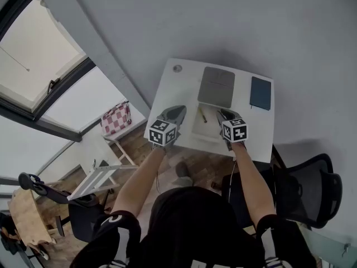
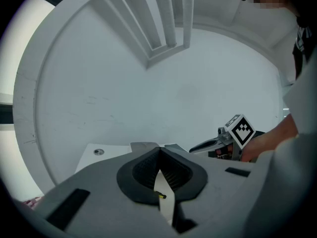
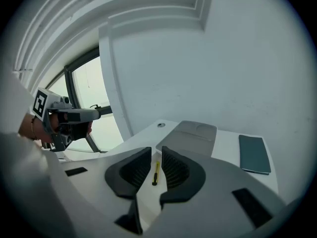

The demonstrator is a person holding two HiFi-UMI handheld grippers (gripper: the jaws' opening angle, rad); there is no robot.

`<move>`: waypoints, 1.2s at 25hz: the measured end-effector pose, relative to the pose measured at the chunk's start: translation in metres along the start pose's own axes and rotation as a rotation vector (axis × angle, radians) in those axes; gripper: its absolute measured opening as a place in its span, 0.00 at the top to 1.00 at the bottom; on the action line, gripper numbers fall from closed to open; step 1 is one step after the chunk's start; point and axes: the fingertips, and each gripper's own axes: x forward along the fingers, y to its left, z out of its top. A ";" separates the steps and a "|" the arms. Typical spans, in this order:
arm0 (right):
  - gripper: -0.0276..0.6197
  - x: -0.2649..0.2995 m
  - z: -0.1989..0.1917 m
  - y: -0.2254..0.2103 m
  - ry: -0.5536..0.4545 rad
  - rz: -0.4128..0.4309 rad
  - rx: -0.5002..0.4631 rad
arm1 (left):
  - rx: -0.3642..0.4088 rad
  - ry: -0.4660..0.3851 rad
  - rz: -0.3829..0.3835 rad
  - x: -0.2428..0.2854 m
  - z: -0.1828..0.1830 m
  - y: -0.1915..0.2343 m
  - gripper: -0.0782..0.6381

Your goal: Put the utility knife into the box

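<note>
Closest in, shows a dark top (image 1: 201,228) and 2 bare forearms (image 1: 144,175) stretched over a white table (image 1: 173,94). Has the left gripper (image 2: 158,151) clenched on nothing, tips touching. Holds the right gripper (image 3: 156,152) released, jaws parted and hovering over the utility knife (image 3: 155,173) without pressing it. Finds that knife lying flat, seemingly already inside the shallow white box (image 1: 203,130), just before a matte grey panel (image 1: 216,87); notes a dark blue notebook (image 1: 260,93) further right. Judges the knife light, stiff and slim, smooth yellow-and-black plastic, likely slippery. Suggests pinching across the handle's middle, clear of the blade end.
</note>
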 end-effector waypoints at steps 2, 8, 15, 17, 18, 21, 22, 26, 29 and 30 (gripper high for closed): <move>0.84 -0.014 0.009 0.002 -0.032 0.001 -0.012 | 0.006 -0.012 0.018 -0.005 0.005 -0.007 0.86; 0.89 -0.055 0.020 0.005 -0.097 0.007 -0.041 | 0.010 -0.043 0.059 -0.020 0.012 -0.036 0.86; 0.93 -0.092 0.027 0.015 -0.169 0.015 -0.073 | 0.011 -0.069 0.075 -0.038 0.015 -0.066 0.86; 0.93 -0.100 0.027 0.018 -0.184 0.022 -0.079 | 0.005 -0.076 0.081 -0.044 0.014 -0.072 0.86; 0.93 -0.104 0.027 0.019 -0.189 0.024 -0.081 | 0.002 -0.080 0.084 -0.046 0.013 -0.075 0.86; 0.93 -0.114 0.025 0.025 -0.202 0.029 -0.085 | 0.005 -0.088 0.090 -0.055 0.012 -0.083 0.86; 0.93 -0.117 0.024 0.027 -0.205 0.031 -0.086 | 0.007 -0.090 0.091 -0.058 0.012 -0.086 0.86; 0.93 -0.127 0.016 0.039 -0.210 0.041 -0.096 | 0.012 -0.101 0.086 -0.071 0.009 -0.097 0.86; 0.93 -0.136 0.010 0.046 -0.212 0.045 -0.098 | 0.013 -0.104 0.085 -0.080 0.005 -0.106 0.86; 0.93 -0.139 0.008 0.049 -0.212 0.044 -0.098 | 0.014 -0.104 0.085 -0.084 0.003 -0.107 0.86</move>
